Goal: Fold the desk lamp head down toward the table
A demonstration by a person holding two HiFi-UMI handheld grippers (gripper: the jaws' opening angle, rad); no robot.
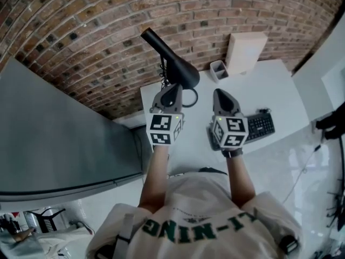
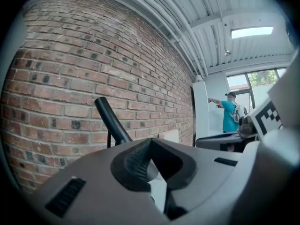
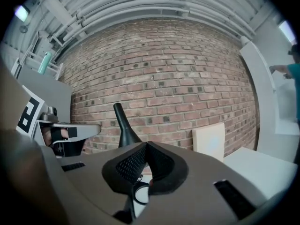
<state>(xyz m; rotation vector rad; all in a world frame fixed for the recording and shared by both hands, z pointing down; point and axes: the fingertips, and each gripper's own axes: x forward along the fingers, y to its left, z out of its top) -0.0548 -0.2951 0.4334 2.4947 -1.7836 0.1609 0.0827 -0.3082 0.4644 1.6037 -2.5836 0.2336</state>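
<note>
A black desk lamp stands at the back of the white table (image 1: 269,88), next to the brick wall. Its cone-shaped head (image 1: 180,72) widens toward me and a slim black stalk (image 1: 151,38) points up and left. The lamp (image 2: 111,118) rises just behind my left gripper (image 2: 152,172), whose jaws are together with a thin slit; whether they pinch any part of the lamp I cannot tell. In the head view my left gripper (image 1: 172,86) noses under the lamp head. My right gripper (image 1: 222,93) is shut and empty, to the right of the lamp (image 3: 123,128). A black ring (image 3: 139,194) lies below my right gripper (image 3: 145,172).
A keyboard (image 1: 260,125) lies right of my right gripper. A grey cup (image 1: 218,69) and a white board (image 1: 245,52) stand against the brick wall (image 1: 108,47). A grey partition (image 1: 54,128) borders the table's left. A person in a teal shirt (image 2: 230,116) stands far off.
</note>
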